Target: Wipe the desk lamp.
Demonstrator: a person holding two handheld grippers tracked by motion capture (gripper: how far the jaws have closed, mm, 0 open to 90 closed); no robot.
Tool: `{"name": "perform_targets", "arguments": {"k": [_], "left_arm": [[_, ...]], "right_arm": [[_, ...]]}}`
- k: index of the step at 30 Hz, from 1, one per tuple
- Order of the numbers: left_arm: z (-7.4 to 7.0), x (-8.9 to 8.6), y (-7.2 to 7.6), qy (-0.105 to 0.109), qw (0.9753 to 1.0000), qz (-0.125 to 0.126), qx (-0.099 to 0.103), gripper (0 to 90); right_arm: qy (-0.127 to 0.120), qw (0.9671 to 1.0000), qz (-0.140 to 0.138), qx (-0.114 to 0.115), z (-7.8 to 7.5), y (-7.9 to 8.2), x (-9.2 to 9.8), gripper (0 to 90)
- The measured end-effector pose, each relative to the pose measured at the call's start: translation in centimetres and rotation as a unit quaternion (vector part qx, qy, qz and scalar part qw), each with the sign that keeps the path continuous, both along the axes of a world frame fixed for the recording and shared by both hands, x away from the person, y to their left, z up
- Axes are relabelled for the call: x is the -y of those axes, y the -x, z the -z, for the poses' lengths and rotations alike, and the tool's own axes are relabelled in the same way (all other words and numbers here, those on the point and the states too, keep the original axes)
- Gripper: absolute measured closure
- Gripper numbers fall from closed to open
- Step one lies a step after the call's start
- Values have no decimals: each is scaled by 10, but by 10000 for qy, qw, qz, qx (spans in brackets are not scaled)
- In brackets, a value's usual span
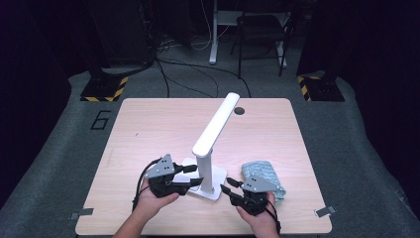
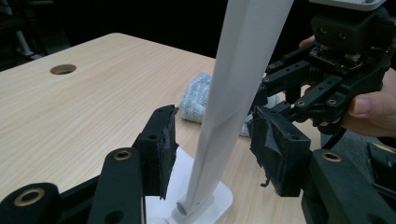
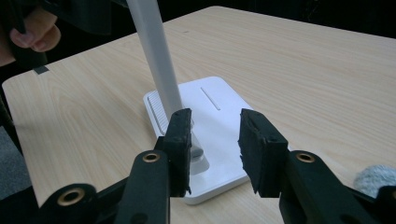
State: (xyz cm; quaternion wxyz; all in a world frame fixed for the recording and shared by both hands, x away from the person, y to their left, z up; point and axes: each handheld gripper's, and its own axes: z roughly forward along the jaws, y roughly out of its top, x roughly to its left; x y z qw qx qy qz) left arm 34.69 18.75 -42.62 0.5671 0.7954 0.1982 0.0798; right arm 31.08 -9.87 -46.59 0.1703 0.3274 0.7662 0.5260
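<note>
Hands come in from the bottom of the high view, one on each black tool. The left hand [image 1: 152, 198] holds the left gripper [image 1: 190, 174] low and level, with its tips turned toward the white desk lamp [image 1: 214, 144]. The right hand [image 1: 257, 215] holds the right gripper [image 1: 229, 189] just on the other side of the lamp, with its tips turned toward the lamp's flat base [image 1: 218, 186].

The lamp stands on the wooden table [image 1: 148, 124], close to the near edge and a bit right of the middle. Its post goes straight up and its long head leans away toward the far side.

From the left gripper view, the left gripper [image 2: 212, 144] is wide open with the lamp post [image 2: 236, 88] standing up between its two jaws. I cannot tell if either pad touches the post. It holds nothing. This view also shows the other tool behind the post and a grey folded cloth [image 2: 198, 98] lying on the table.

From the right gripper view, the right gripper [image 3: 215, 140] is about half open and holds nothing. Its jaws hang over the near corner of the base [image 3: 210, 116], and you can see thin lines on top of the base.

The cloth [image 1: 265, 176] lies near the right hand. The far half of the table is bare wood, with a small round hole [image 1: 239, 110] near the far edge.
</note>
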Motion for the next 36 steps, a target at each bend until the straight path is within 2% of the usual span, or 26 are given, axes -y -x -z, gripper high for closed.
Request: {"name": "perform_targets", "arguments": {"k": [4, 6, 7, 9, 10, 11, 12, 14, 18, 21, 23, 24, 26, 27, 28, 29, 32, 36], "left_arm": [[3, 11, -2, -102, 9998, 190, 13, 556], [3, 13, -4, -111, 9998, 187, -15, 592], [3, 14, -6, -46, 9997, 214, -54, 606], [3, 15, -7, -60, 9996, 263, -44, 604], [3, 17, -8, -36, 9996, 264, -22, 604], [3, 20, -9, -76, 9995, 315, 37, 598], [3, 23, -10, -147, 9994, 312, 75, 596], [2, 29, -11, -155, 9993, 326, 95, 597], [2, 34, -12, -191, 9987, 427, 210, 634], [2, 37, -11, -194, 9986, 432, 235, 642], [1, 39, -8, -225, 9991, 307, 192, 645], [1, 42, -7, -265, 9991, 175, 272, 657], [0, 43, -6, -331, 9989, 134, 302, 684], [0, 44, -5, -354, 9988, 103, 336, 684], [0, 45, -3, -370, 9988, -2, 320, 733], [0, 45, -3, -370, 9988, -2, 320, 750], [-3, 48, 0, -508, 9973, -349, 409, 763], [-3, 53, 1, -552, 9964, -494, 408, 763]], "right_arm": [[-65, 10000, 6, -10, -2, 5, 5, 620], [-58, 10000, 20, -2, -3, 7, 7, 616], [-58, 10000, 31, -8, -3, 8, 7, 614], [-39, 10000, 8, 56, -3, 8, 8, 614], [-69, 10000, 19, 51, -2, 9, 8, 613], [-83, 10000, 44, 7, -2, 10, 10, 610], [-106, 9999, 57, 76, -1, 9, 12, 609], [-109, 9999, 83, 29, -1, 9, 13, 608], [-201, 9996, 161, 64, -2, 8, 21, 597], [-257, 9994, 236, -29, 0, 6, 25, 590], [-365, 9988, 299, -122, 3, 4, 28, 589], [-431, 9983, 350, -182, 6, 1, 31, 588], [-508, 9974, 426, -265, 7, 0, 33, 587], [-508, 9974, 426, -265, 7, 0, 33, 587], [-534, 9974, 416, -254, 6, -2, 34, 587], [-534, 9974, 416, -254, 6, -2, 34, 587], [-535, 9974, 415, -239, 8, -5, 31, 586], [-475, 9979, 380, -234, 9, -6, 29, 582]]}}
